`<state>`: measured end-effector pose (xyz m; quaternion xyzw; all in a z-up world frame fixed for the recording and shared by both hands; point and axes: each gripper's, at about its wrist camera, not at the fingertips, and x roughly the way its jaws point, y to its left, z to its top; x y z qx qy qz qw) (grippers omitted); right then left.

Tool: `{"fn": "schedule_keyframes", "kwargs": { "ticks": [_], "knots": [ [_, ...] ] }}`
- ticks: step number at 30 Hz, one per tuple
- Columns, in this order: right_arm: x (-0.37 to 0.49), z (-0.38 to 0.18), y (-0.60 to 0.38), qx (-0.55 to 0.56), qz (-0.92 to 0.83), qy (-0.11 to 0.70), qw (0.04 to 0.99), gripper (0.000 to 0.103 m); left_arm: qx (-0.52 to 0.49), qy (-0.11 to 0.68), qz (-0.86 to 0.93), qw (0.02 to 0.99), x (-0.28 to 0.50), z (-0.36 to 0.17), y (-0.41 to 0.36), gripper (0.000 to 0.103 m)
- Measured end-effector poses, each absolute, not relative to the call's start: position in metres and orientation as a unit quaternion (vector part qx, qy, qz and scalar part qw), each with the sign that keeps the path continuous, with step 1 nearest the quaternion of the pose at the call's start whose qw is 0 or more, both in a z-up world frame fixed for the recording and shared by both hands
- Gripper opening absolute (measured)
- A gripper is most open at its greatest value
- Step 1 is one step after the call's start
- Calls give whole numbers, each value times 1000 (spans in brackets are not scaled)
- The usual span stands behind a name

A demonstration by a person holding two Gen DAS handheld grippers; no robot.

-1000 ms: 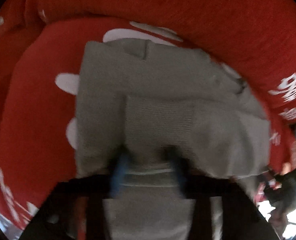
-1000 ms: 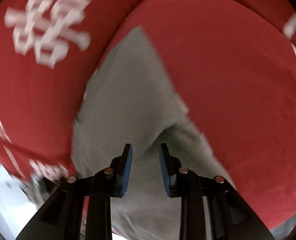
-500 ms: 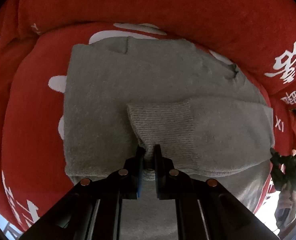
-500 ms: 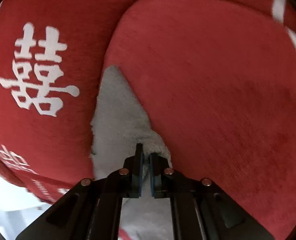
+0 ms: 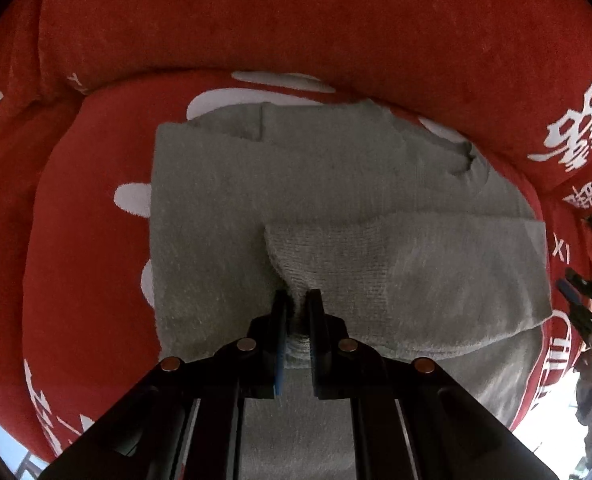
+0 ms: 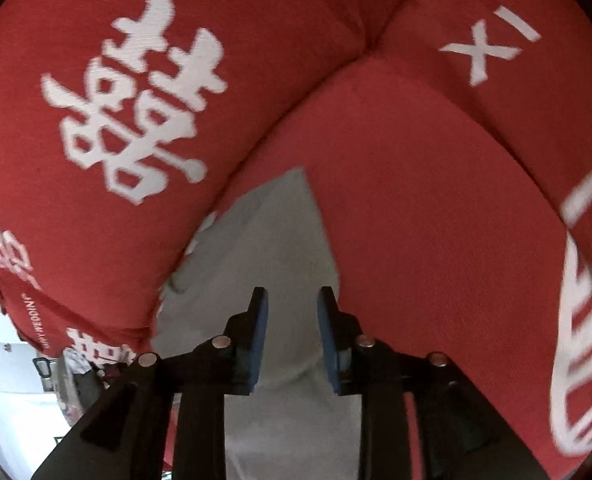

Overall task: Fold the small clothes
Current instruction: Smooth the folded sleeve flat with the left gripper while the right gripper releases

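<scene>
- Since half a second ago the right gripper [image 6: 292,300] has let go — its blue-padded jaws, then pinched on a grey fold, now stand apart with nothing between them, hovering just above the grey sweater [image 6: 272,248].
- Meanwhile the left gripper [image 5: 297,300] keeps its hold: its jaws stay narrow, clamped on a bunched bit of the knit cuff [image 5: 320,256] at the end of a sleeve.
- That sleeve lies folded across the body of the sweater [image 5: 296,168], running from the right side toward the middle, with the ribbed cuff ending at the left gripper's fingertips.
- Spread flat, the sweater rests on the seat of a red sofa [image 5: 88,240] covered in cloth with white characters; its far edge lies close to the crease where the seat meets the backrest [image 5: 296,28].
- A small flap is turned over at the sweater's far left corner, and a notch shows at the far right corner.
- From the right wrist view, a pointed corner of the sweater reaches toward the seam between the seat [image 6: 436,208] and a red cushion [image 6: 128,100] printed with a large white character.
- At the right edge of the left wrist view, the other gripper's dark frame [image 5: 588,304] shows beyond the sweater's side — blurred, so little detail can be read.
</scene>
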<state>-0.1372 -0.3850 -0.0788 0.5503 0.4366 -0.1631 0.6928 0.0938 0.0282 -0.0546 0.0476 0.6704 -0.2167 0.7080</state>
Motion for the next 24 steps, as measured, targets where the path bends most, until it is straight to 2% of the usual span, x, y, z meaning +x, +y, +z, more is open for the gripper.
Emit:
{"fn": "schedule_keyframes", "kwargs": {
  "ticks": [8,11,15,17,22,23,24],
  "knots": [
    [-100,-122,-408,572,-130,481,652,29,56,671,-200,712,92,-58,26,11],
    [-86,-114,-402,542,-100,510,661,8,68,661,-206,719,93,-51,23,11],
    [-78,-97,-401,472,-117,528,696,8,126,636,-179,740,99,-54,21,11],
    [-76,-109,-404,450,-141,549,690,8,129,649,-151,735,106,-67,31,11],
    [-92,-106,-405,464,-174,541,679,9,116,648,-152,737,106,-57,42,11],
    [-94,-104,-404,468,-179,541,675,14,115,649,-159,735,104,-54,43,11],
    [-100,-99,-402,473,-183,540,672,15,112,652,-166,732,102,-52,43,11]
  ]
}}
